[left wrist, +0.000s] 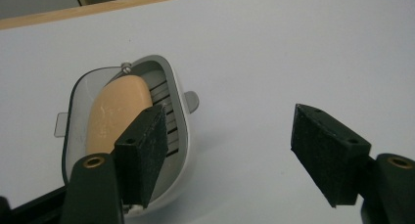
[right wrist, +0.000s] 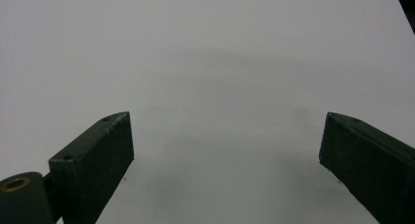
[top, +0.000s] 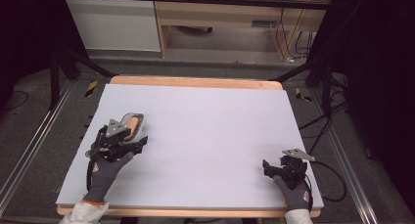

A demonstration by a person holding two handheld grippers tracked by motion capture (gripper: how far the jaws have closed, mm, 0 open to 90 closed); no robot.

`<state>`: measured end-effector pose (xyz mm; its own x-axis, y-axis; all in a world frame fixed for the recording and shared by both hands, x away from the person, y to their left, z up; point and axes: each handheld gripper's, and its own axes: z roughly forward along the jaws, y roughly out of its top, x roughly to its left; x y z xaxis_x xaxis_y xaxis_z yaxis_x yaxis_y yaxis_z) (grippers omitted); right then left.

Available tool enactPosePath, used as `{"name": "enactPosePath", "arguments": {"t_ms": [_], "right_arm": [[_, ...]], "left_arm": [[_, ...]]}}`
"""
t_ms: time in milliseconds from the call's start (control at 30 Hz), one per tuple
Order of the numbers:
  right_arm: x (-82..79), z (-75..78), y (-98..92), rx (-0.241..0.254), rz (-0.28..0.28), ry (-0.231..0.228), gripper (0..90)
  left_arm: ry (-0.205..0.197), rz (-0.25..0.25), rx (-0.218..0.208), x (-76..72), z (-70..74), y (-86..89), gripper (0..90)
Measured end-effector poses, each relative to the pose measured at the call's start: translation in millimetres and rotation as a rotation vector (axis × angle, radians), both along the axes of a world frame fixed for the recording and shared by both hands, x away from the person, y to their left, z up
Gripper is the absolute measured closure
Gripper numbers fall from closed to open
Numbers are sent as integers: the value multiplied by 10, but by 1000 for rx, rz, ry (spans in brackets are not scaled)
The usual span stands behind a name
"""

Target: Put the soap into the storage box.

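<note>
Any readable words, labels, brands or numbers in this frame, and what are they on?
None can be read.
Soap bar: no stamp or lettering visible on its face.
Soap dish: plain grey, no label.
Glove cuff by the right claw: a small mark, too small and blurred to read.

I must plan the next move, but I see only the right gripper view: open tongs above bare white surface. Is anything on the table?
Observer: Yes, a soap dish sits at the table's left, in the high view.
Operator: Is something inside it?
Observer: A peach soap bar lies on its slatted tray.
Operator: And the left tongs?
Observer: The left tongs are open; one jaw is over the dish, the other over bare table.
</note>
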<state>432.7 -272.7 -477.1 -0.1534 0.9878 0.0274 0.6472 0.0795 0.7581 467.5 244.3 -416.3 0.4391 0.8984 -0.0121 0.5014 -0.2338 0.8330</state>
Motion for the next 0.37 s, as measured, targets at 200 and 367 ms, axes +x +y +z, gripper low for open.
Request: {"name": "enactPosePath", "arguments": {"t_ms": [200,367], "right_arm": [[-4,-3,-5,-4,-5,0,60],[-3,-4,-20,-5,-12,-3,60]], "left_arm": [[11,8,-2,-143,-95,92,266],[19,15,-20,-255,-165,184,253]]}}
